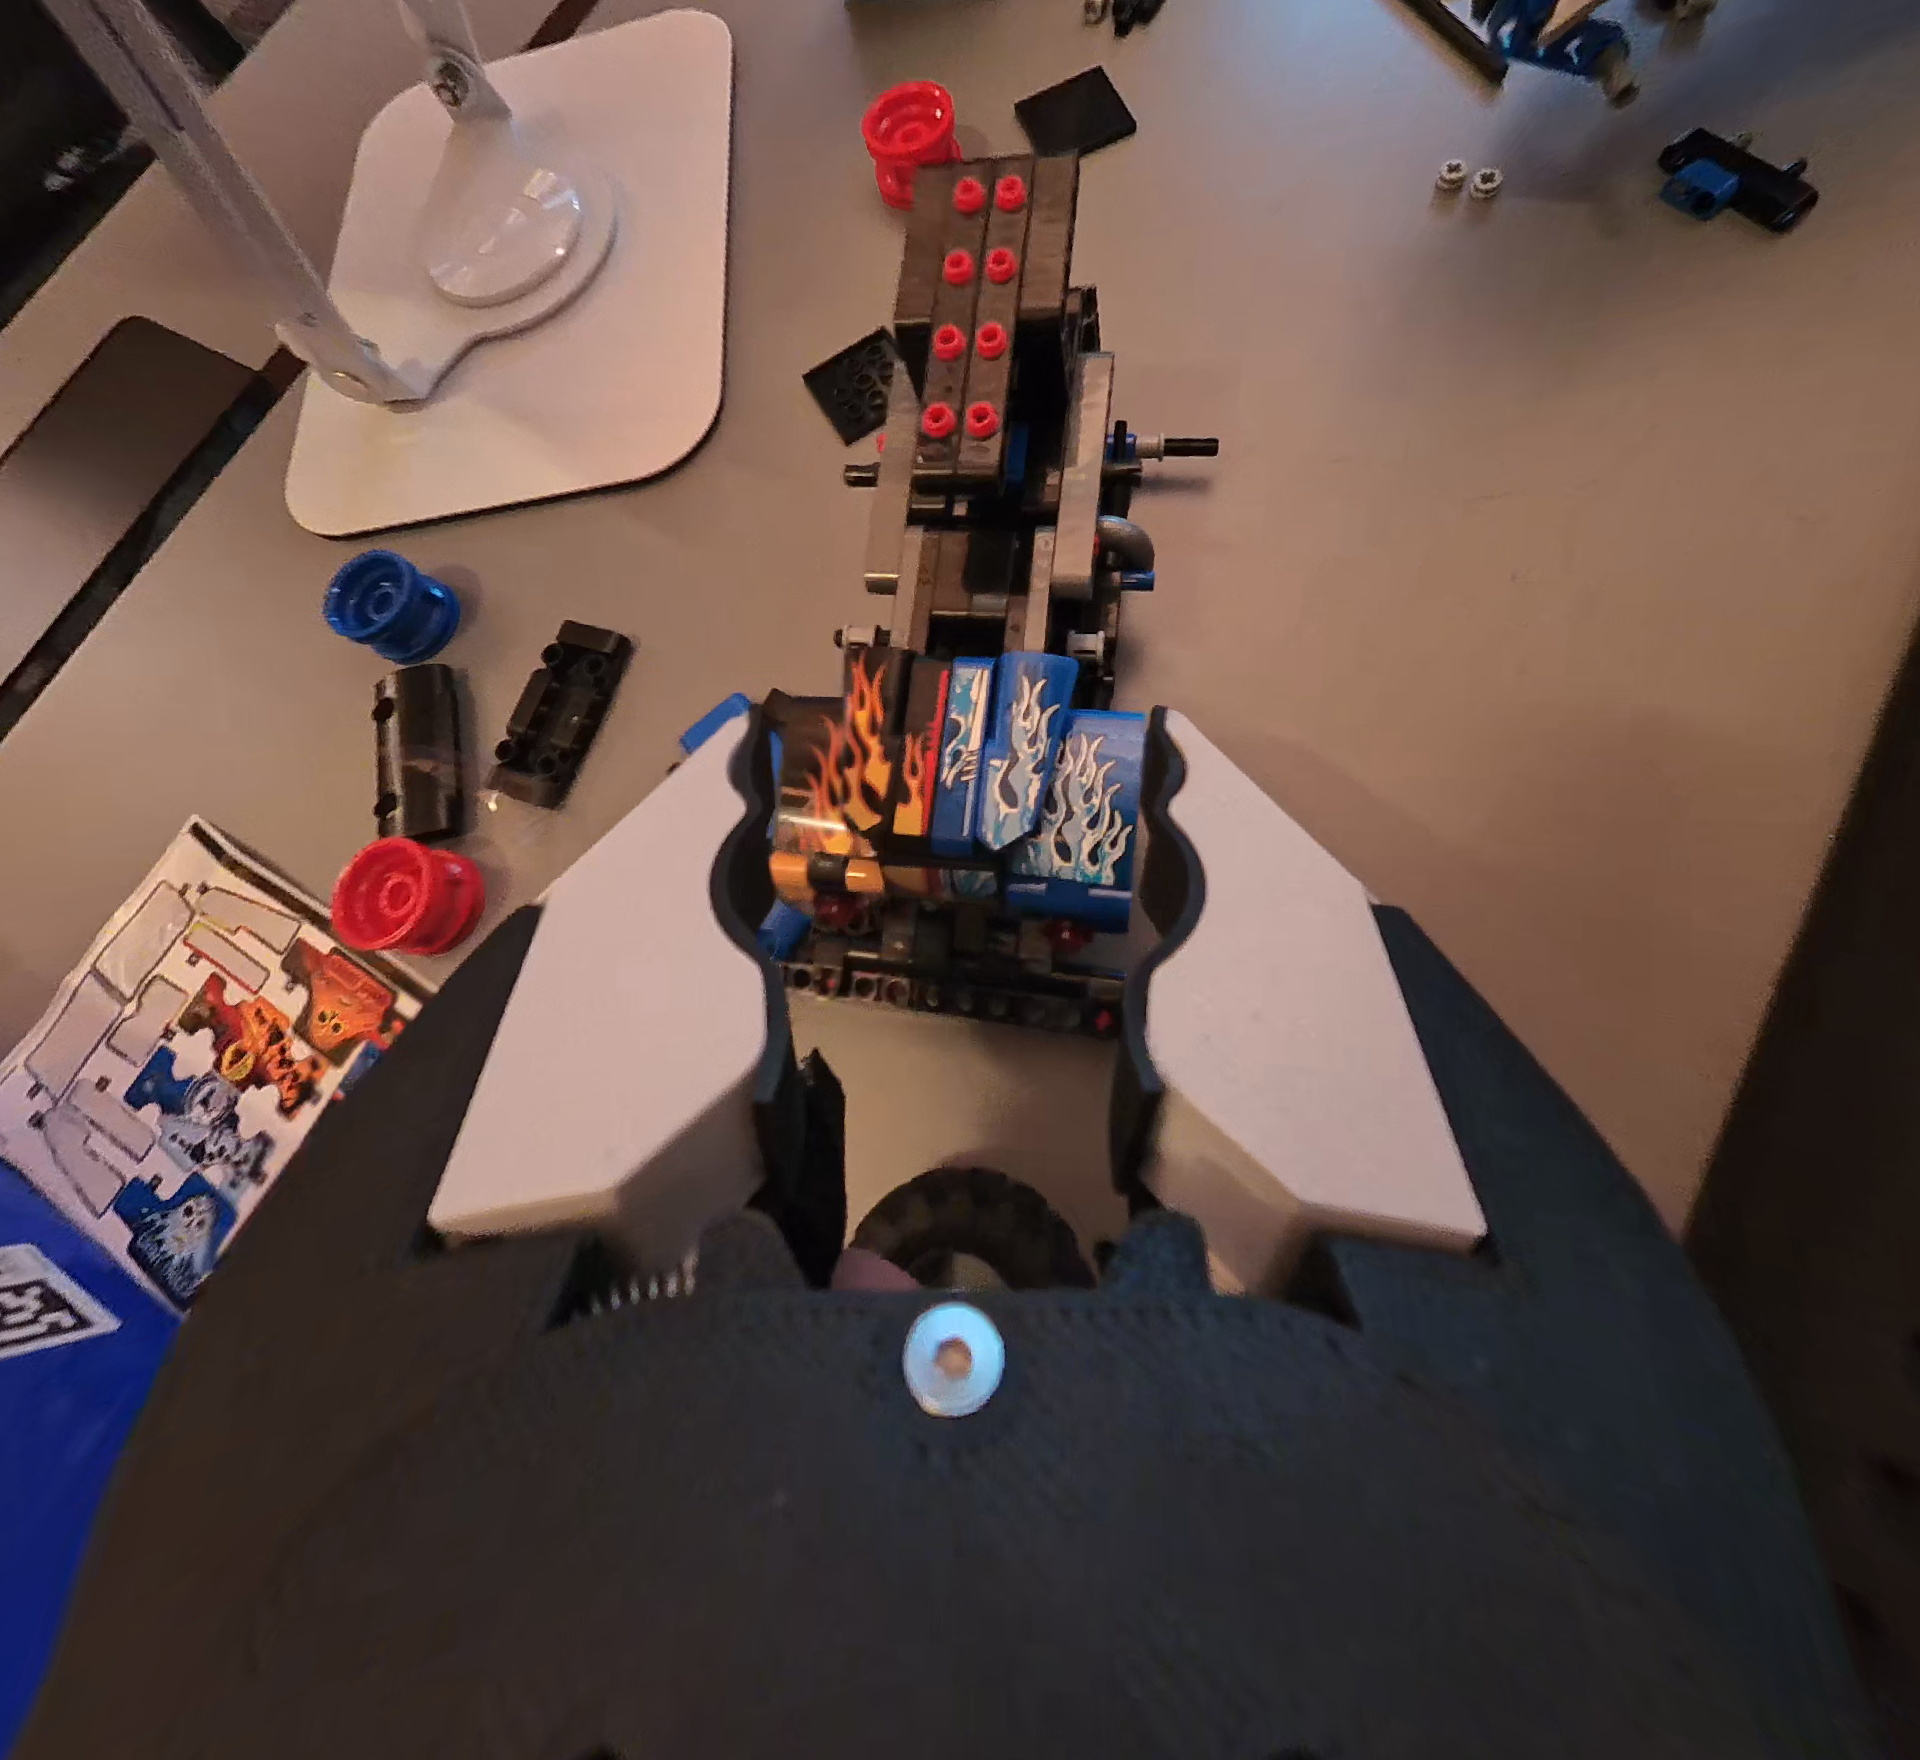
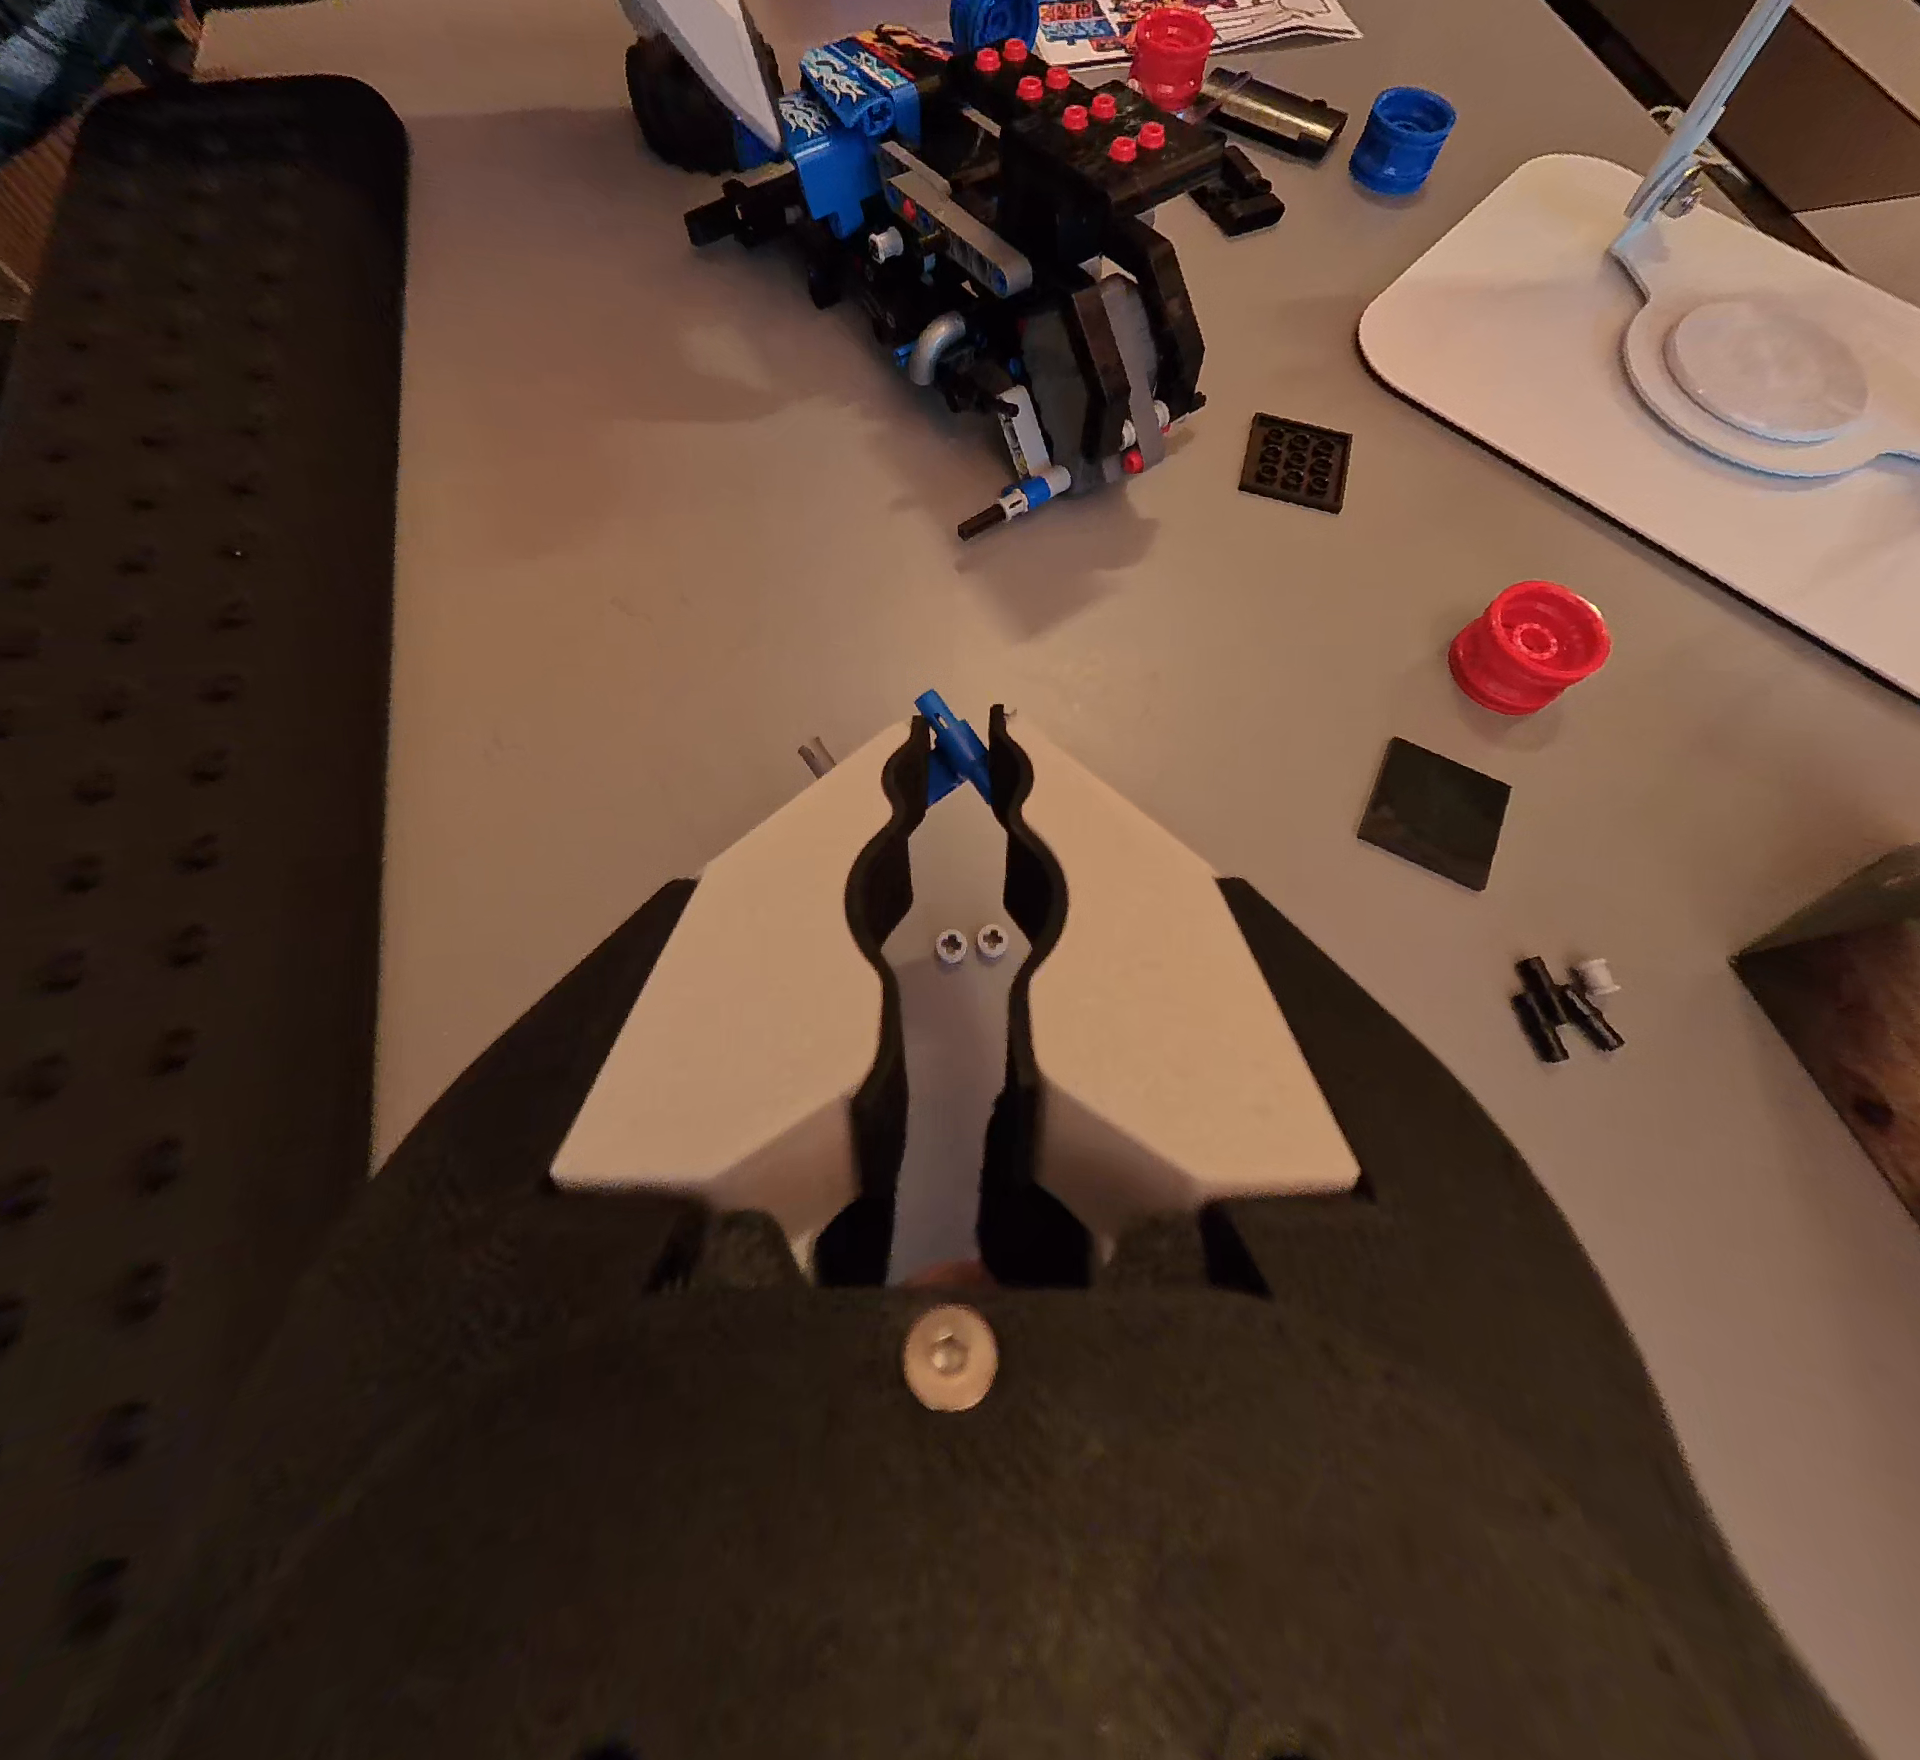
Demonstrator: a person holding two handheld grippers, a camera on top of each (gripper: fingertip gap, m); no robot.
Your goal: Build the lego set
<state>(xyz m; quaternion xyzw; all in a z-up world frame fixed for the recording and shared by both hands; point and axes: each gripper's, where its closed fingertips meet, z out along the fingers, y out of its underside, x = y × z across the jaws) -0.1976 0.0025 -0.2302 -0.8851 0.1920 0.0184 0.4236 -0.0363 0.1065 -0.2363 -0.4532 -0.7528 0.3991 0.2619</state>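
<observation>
The lego truck model lies on the grey table: black body, red studs on top, and a flame-stickered orange and blue front. My left gripper is shut on that flame front, one finger on each side. In the right wrist view the model sits at the far middle with the left gripper on its blue end. My right gripper is shut on a small blue lego piece and holds it at the fingertips, well short of the model.
Loose parts: red hubs, a blue hub, black pieces, a black tile, a black plate, black pins, two grey bushes. A white stand base, a sticker sheet, a blue box and a black mat are also there.
</observation>
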